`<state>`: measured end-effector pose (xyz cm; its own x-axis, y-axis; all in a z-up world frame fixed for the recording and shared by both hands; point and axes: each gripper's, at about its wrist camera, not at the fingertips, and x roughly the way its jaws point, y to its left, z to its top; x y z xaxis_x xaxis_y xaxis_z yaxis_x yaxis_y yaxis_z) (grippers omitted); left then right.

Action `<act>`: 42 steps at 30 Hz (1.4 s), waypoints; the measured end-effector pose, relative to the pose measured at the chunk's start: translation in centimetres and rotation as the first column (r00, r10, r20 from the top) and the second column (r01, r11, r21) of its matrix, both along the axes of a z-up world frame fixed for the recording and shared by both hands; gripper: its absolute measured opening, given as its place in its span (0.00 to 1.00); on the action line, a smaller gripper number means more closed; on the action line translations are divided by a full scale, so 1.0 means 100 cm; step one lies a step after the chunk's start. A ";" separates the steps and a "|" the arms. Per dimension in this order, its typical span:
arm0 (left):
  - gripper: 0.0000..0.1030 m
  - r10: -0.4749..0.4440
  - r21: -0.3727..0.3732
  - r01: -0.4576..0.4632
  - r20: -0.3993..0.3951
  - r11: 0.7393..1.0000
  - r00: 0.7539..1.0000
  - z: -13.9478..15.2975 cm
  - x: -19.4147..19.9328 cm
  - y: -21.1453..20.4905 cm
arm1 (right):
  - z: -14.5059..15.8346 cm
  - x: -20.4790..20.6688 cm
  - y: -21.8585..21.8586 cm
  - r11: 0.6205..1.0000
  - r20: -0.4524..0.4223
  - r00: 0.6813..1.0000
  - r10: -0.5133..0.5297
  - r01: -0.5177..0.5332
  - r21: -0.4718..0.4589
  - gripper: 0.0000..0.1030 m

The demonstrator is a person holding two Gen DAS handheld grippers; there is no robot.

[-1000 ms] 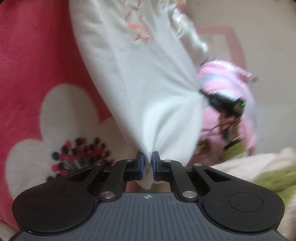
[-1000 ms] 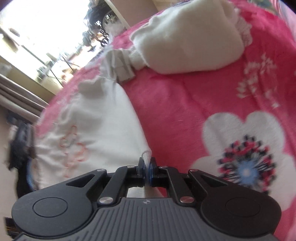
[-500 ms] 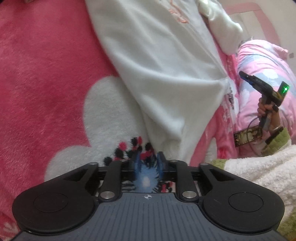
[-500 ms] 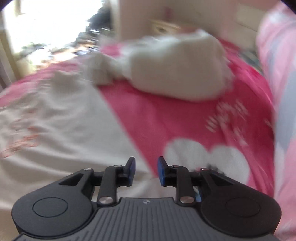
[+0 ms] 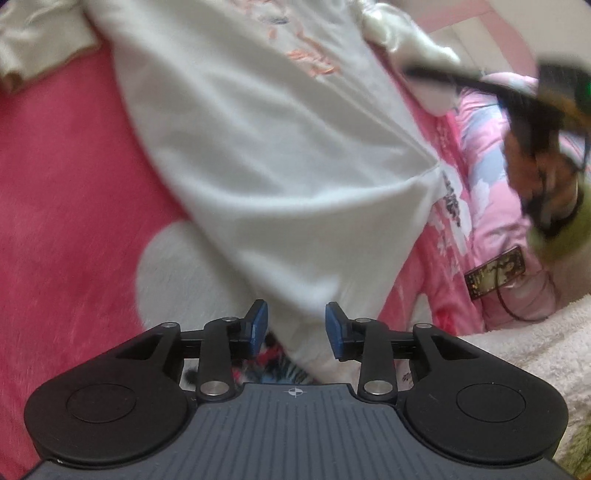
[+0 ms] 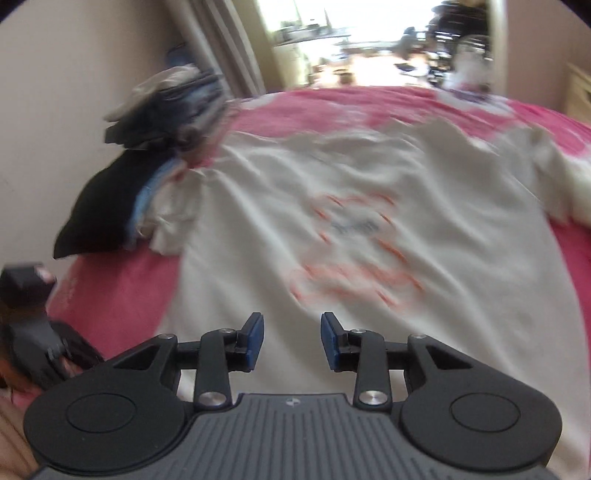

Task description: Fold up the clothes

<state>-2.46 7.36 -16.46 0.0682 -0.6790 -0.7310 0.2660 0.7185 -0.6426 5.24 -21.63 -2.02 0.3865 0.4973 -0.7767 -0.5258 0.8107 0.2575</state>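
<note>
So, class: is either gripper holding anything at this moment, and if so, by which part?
Nothing is held. The left gripper and right gripper both stand open over the white shirt.

Soft matt cloth shirt — fuzzy plush pink blanket.

Fluffy pink blanket with big white flower shapes covers bed, fills left side of left view. Plain cream wall fills upper left of right view. Pale striped curtain hangs beside it. Bright sunny window at top middle, blurry stuff in front. Pale wooden cabinet at far right edge.
</note>
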 end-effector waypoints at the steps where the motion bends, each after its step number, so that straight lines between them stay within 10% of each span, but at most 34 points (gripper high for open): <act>1: 0.40 0.001 0.002 -0.001 0.004 1.000 1.000 -0.002 0.001 -0.002 | 0.004 0.010 0.016 1.000 -0.001 1.000 0.023 -0.023 0.001 0.39; 8: 0.42 0.001 -0.023 0.000 0.041 1.000 0.999 -0.012 0.002 -0.015 | 0.004 0.064 0.132 0.981 0.047 0.983 0.175 -0.170 -0.094 0.49; 12: 0.42 -0.002 -0.056 0.005 0.061 0.998 0.998 -0.017 0.003 -0.014 | -0.014 0.063 0.203 0.922 0.116 0.921 0.371 -0.351 -0.167 0.49; 20: 0.42 0.006 -0.136 0.009 0.105 0.991 0.994 -0.031 -0.002 -0.006 | -0.109 0.033 0.306 0.561 0.028 0.612 0.790 -0.704 -0.434 0.66; 22: 0.42 -0.004 -0.144 0.023 0.132 0.989 0.991 -0.031 -0.005 -0.005 | -0.121 0.041 0.307 0.582 0.030 0.627 0.779 -0.704 -0.407 0.68; 25: 0.43 -0.022 -0.148 0.048 0.169 0.988 0.985 -0.030 -0.007 -0.007 | -0.104 0.072 0.299 0.731 0.042 0.760 0.648 -0.606 -0.313 0.14; 31: 0.45 -0.042 -0.177 0.074 0.182 0.981 0.982 -0.031 -0.006 -0.005 | -0.016 0.143 0.254 0.957 0.141 0.950 0.280 -0.287 0.031 0.10; 36: 0.45 -0.047 -0.190 0.082 0.182 0.978 0.982 -0.032 -0.005 -0.003 | 0.088 0.206 0.193 0.902 0.166 0.982 -0.091 0.011 0.432 0.10; 42: 0.45 -0.045 -0.199 0.083 0.187 0.976 0.981 -0.034 -0.005 -0.002 | 0.142 0.229 0.142 0.780 0.126 0.952 -0.281 0.150 0.608 0.10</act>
